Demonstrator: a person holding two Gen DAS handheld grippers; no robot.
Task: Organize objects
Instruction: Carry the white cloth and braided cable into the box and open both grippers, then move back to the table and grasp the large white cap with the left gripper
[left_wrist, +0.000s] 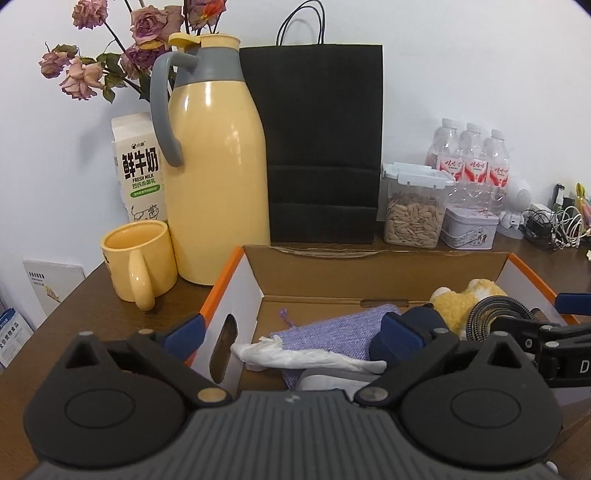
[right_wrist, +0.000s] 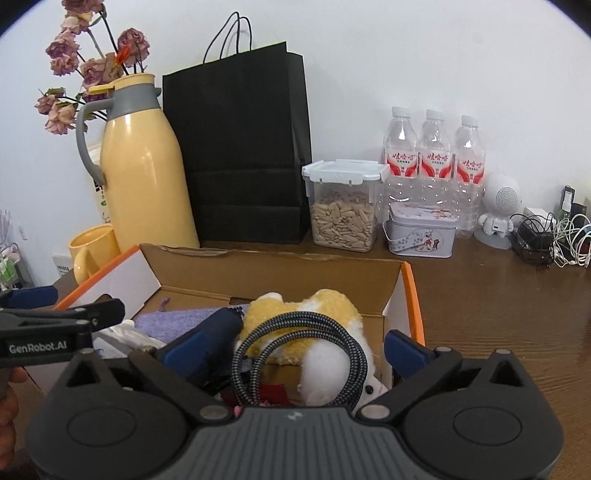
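An open cardboard box (left_wrist: 369, 269) with orange edges sits on the brown table. In it lie a purple cloth pouch (left_wrist: 332, 332), a crumpled white wrapper (left_wrist: 306, 356), a dark blue case (right_wrist: 221, 325), a yellow and white plush toy (right_wrist: 325, 306) and a coiled braided cable (right_wrist: 295, 321). My left gripper (left_wrist: 291, 332) is open, its fingers straddling the box's left wall above the wrapper. My right gripper (right_wrist: 297, 347) is open above the cable and plush, and its pads press on nothing.
Behind the box stand a yellow thermos (left_wrist: 218, 166), a yellow mug (left_wrist: 140, 258), a milk carton (left_wrist: 138, 166), a black paper bag (left_wrist: 325, 147), a seed jar (right_wrist: 343, 210), a tin (right_wrist: 421, 232) and three water bottles (right_wrist: 436, 147). Tangled chargers (right_wrist: 554, 240) lie far right.
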